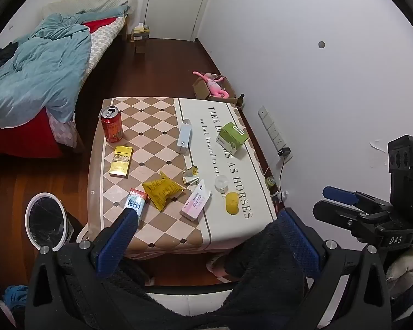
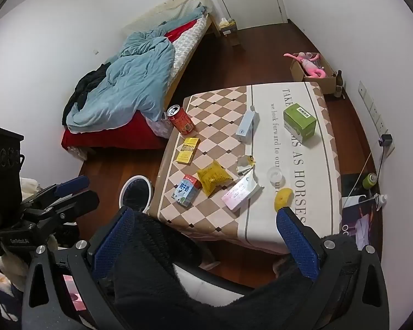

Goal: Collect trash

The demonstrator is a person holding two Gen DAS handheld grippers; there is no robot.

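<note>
Trash lies on the low table (image 1: pixel 157 110): a red can (image 1: pixel 112 124), a yellow pack (image 1: pixel 120 161), a milk carton (image 1: pixel 136 202), a yellow snack bag (image 1: pixel 162 189), crumpled paper (image 1: pixel 190 175), a pink-white box (image 1: pixel 197 203), a clear cup (image 1: pixel 221 182) and a yellow lump (image 1: pixel 232 203). My left gripper (image 1: pixel 206 236) hovers open over the table's near edge, holding nothing. Off to its right, my right gripper (image 2: pixel 206 242) is also open and empty, near the yellow lump (image 2: pixel 283 198). A white-rimmed bin (image 1: pixel 27 220) with a black liner stands on the floor left of the table.
A green box (image 1: pixel 232 137) and a pale blue box (image 1: pixel 184 139) sit farther back on the table. Black fleecy fabric (image 1: pixel 261 261) lies under both grippers. A bed (image 1: pixel 41 63) stands at the left. A cardboard box with a pink toy (image 1: pixel 214 85) and a power strip (image 1: pixel 272 130) line the right wall.
</note>
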